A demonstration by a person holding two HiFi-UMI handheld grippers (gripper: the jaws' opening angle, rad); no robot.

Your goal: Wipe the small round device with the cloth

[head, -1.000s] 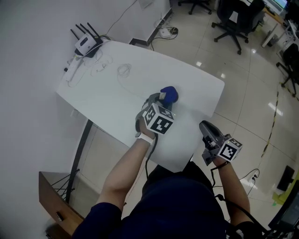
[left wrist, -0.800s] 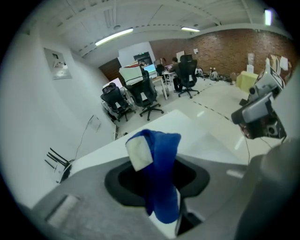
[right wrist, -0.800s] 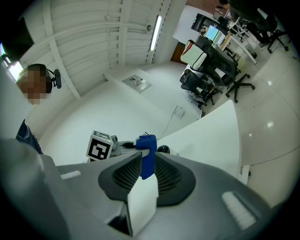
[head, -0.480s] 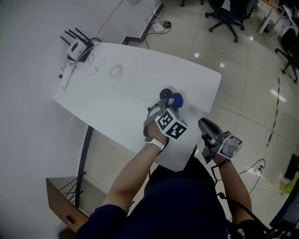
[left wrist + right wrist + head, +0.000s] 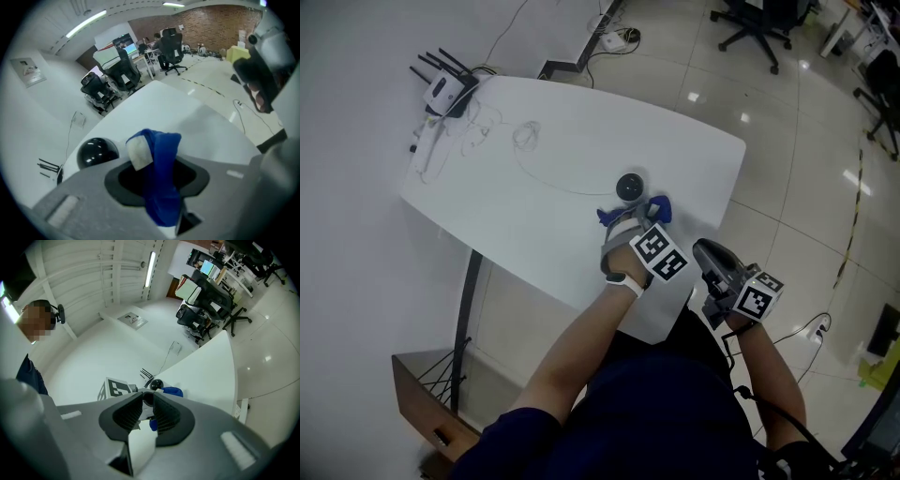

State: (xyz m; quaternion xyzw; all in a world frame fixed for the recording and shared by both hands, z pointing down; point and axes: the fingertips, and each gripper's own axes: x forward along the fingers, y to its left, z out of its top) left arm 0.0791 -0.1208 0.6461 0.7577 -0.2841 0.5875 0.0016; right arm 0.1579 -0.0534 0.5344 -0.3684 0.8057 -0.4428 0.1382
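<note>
The small round black device (image 5: pixel 629 186) sits on the white table (image 5: pixel 581 131) toward its near right side; it also shows as a glossy dome (image 5: pixel 97 152). My left gripper (image 5: pixel 630 223) is just on the near side of it, shut on a blue cloth (image 5: pixel 652 208). The cloth (image 5: pixel 159 178), with a white label, bunches out between the jaws, apart from the device. My right gripper (image 5: pixel 719 265) hangs off the table's near right edge. Its jaws (image 5: pixel 148 414) are closing to a narrow gap with nothing between them.
A white router (image 5: pixel 441 91) with black antennas and loose white cables (image 5: pixel 473 139) lie at the table's far left corner. Office chairs (image 5: pixel 757 21) stand on the tiled floor beyond. A wooden cabinet (image 5: pixel 417 405) is below the table's left side.
The left gripper has pulled the blue cloth back off the device toward the person, so the black device now shows uncovered. The right gripper stays by the table's edge.
</note>
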